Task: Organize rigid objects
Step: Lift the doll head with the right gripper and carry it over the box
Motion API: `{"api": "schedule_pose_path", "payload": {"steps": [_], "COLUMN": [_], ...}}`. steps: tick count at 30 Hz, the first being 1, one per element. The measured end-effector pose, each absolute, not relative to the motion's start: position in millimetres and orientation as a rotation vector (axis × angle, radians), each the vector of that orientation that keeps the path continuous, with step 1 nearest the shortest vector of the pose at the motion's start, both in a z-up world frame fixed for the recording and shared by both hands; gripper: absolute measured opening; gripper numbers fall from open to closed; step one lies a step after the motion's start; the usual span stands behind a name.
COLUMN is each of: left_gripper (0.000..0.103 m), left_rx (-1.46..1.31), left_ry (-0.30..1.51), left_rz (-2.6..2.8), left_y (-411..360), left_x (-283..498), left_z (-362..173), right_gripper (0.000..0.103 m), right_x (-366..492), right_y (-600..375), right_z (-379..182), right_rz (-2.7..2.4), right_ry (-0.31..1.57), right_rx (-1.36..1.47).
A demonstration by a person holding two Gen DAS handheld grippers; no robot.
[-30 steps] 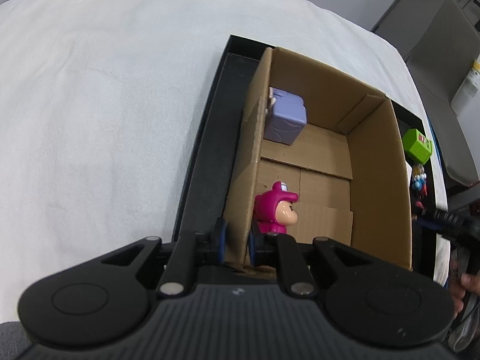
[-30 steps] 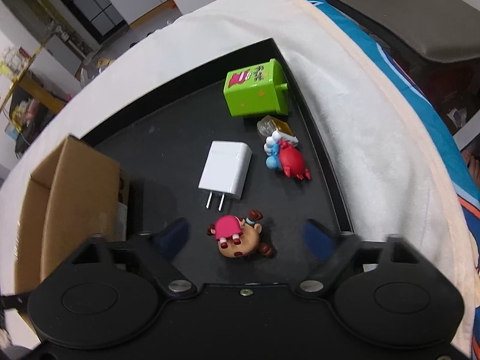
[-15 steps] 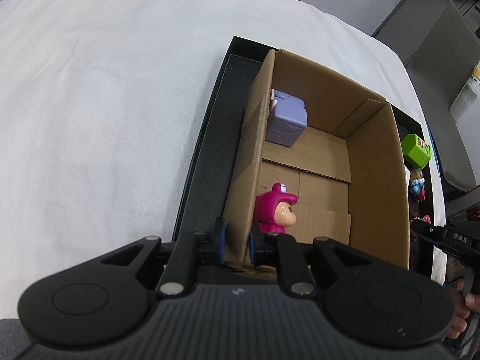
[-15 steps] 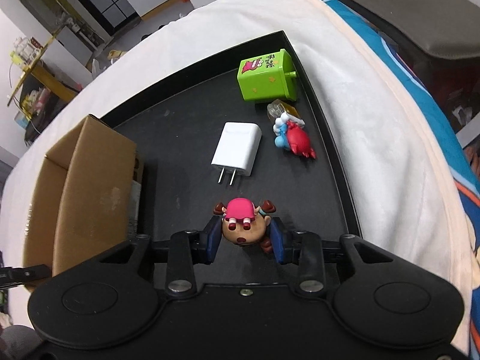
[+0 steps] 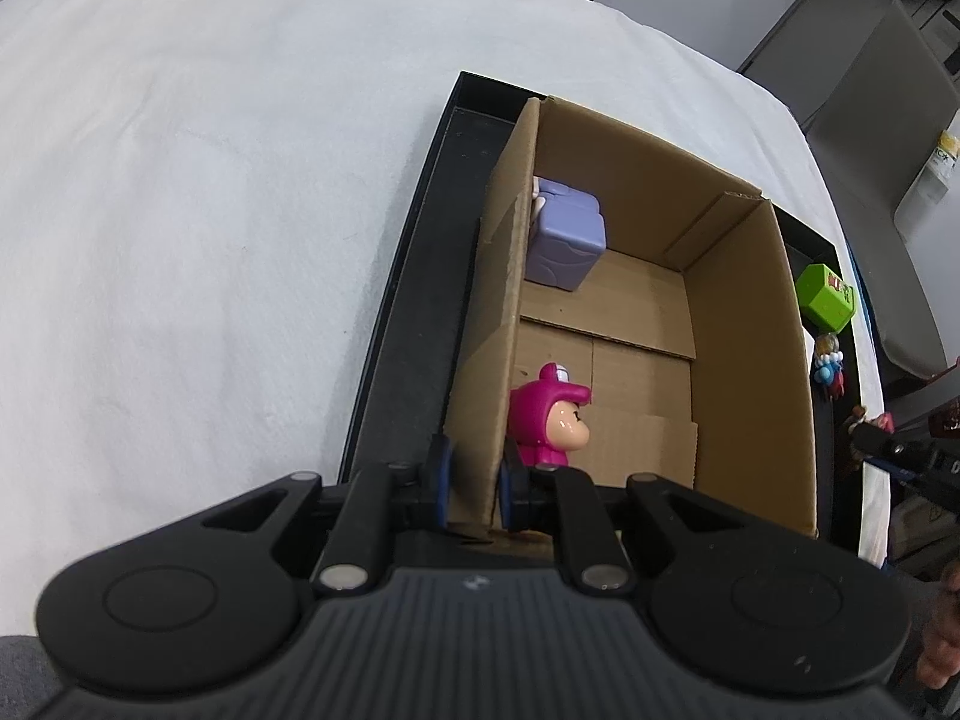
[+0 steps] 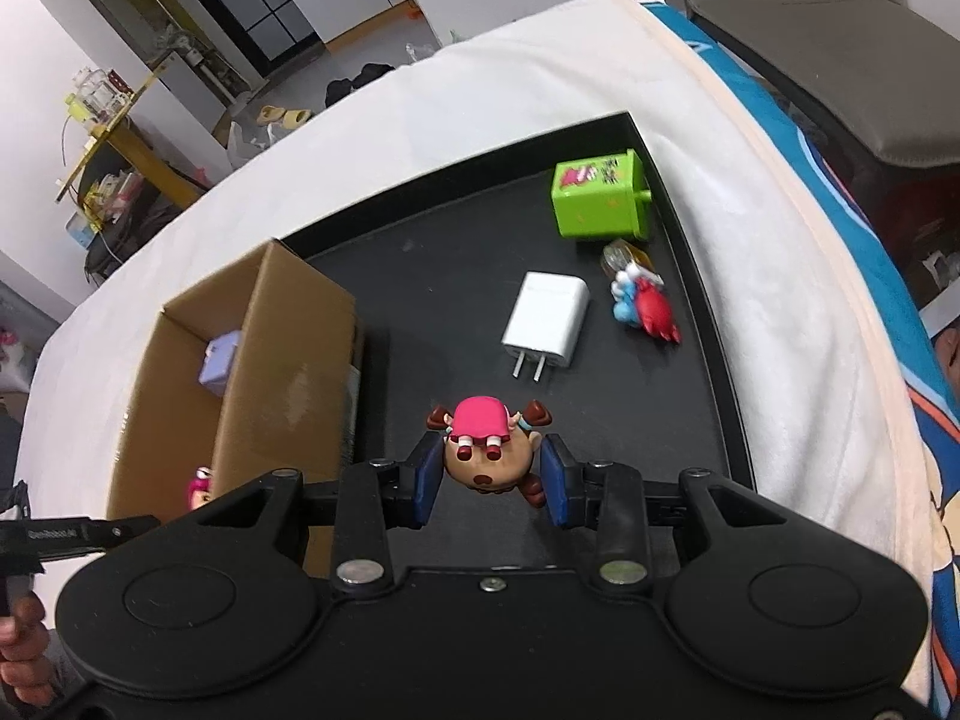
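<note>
My left gripper (image 5: 474, 480) is shut on the near left wall of the open cardboard box (image 5: 498, 324), which stands on a black tray (image 5: 408, 312). Inside the box are a pink figurine (image 5: 543, 417) and a lilac cube toy (image 5: 564, 243). My right gripper (image 6: 489, 477) is shut on a brown figurine with a pink cap (image 6: 483, 450) and holds it above the tray (image 6: 456, 276), right of the box (image 6: 282, 354). On the tray lie a white charger (image 6: 546, 321), a green cube toy (image 6: 597, 201) and a small red and blue figurine (image 6: 645, 306).
The tray sits on a white cloth (image 5: 210, 180) over a bed or table. A grey chair (image 6: 840, 42) stands beyond the right edge. Shelves and clutter (image 6: 120, 144) are in the far background.
My right gripper closed on the brown figurine and lifted it off the tray, drawing back and up. My left gripper has kept its hold on the box wall.
</note>
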State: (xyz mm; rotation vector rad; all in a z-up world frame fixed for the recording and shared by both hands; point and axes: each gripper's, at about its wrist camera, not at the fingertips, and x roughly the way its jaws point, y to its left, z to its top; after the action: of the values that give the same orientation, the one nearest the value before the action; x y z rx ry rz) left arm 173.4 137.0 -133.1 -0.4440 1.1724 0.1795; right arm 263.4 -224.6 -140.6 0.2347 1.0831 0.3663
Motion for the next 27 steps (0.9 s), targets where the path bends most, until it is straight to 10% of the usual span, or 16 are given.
{"api": "schedule_pose_path", "payload": {"steps": [27], "left_gripper": [0.015], "left_rx": [-0.418], "left_ry": [1.177], "left_rz": [0.122], "left_y": [137.7], "left_x": [174.3], "left_z": [-135.2], "right_gripper": [0.035], "right_x": [264.0], "right_y": [-154.6], "right_z": [-86.0], "right_rz": [0.463], "right_ry": [0.993], "right_rx": [0.221]}}
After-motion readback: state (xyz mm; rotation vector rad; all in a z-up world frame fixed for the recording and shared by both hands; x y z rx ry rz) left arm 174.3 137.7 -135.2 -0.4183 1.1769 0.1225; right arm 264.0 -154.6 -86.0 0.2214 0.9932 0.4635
